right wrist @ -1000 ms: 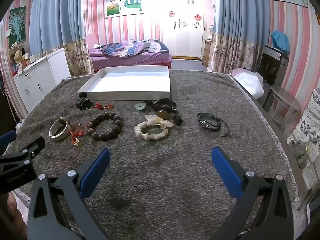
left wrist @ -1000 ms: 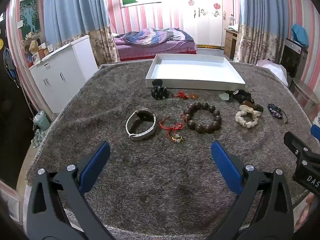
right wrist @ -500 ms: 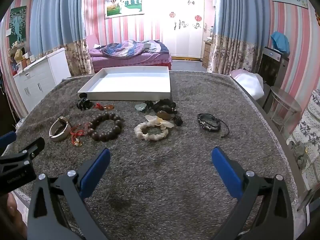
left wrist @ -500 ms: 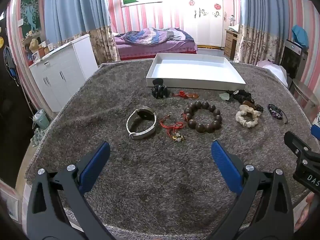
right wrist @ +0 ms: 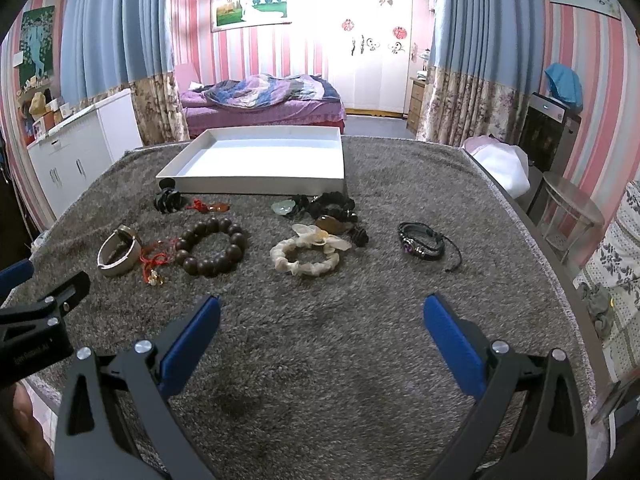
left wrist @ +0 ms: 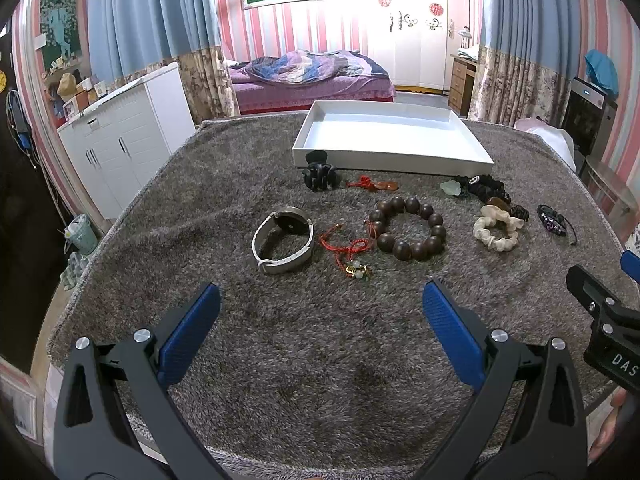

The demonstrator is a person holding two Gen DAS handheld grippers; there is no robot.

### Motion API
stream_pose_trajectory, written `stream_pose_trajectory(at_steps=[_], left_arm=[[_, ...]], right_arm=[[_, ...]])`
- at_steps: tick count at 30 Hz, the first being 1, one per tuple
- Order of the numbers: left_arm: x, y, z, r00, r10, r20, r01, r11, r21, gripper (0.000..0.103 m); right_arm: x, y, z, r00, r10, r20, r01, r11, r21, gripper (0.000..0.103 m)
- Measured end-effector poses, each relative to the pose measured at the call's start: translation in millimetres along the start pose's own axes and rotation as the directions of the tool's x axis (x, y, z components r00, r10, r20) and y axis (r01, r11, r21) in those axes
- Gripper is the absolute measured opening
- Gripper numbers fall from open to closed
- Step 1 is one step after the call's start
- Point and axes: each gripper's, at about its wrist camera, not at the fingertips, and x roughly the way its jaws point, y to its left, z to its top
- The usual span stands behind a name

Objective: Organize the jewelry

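We see the grey-carpeted desk [left wrist: 200, 208] filling the frame, and at upper centre the white tray [left wrist: 394, 160] lies empty, so we judge nothing is sorted yet. At mid-frame, left to right: a watch [left wrist: 282, 240], red cord charm [left wrist: 350, 252], wooden bead bracelet [left wrist: 408, 228], cream scrunchie [left wrist: 496, 232] and dark braided bracelet [right wrist: 422, 240]. Our left tool [left wrist: 320, 312] and right tool [right wrist: 322, 312] hang at the bottom of their frames, both spread wide and holding nothing.
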Motion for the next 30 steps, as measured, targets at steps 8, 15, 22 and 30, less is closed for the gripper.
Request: stream_pose_trajectory(at_steps=[8,15,22,30], left_arm=[[1.5,-0.5,0.1,1.000,-0.001,-0.002,0.001,1.000,0.001,0.100],[3.6,-0.2,0.2,1.000,0.000,-0.002,0.000,1.000,-0.001,0.100],[5.1,-0.5,-0.2,1.000,-0.001,-0.004,0.001,1.000,0.000,0.100],[7.2,-1.6,-0.2,1.000,0.001,-0.005,-0.001,1.000,0.002,0.100]], right_arm=[[0.8,0.6,0.4,1.000,-0.007,0.001,0.007,1.000,-0.004,0.101],[0.7,0.7,0.9,1.000,-0.008,0.002,0.008,1.000,-0.003,0.101],[0.6,0.8,1.0,1.000,-0.011,-0.002,0.011,1.000,-0.003,0.101],[0.6,0.1,1.2,1.000,-0.010,-0.001,0.010,1.000,-0.003,0.101]])
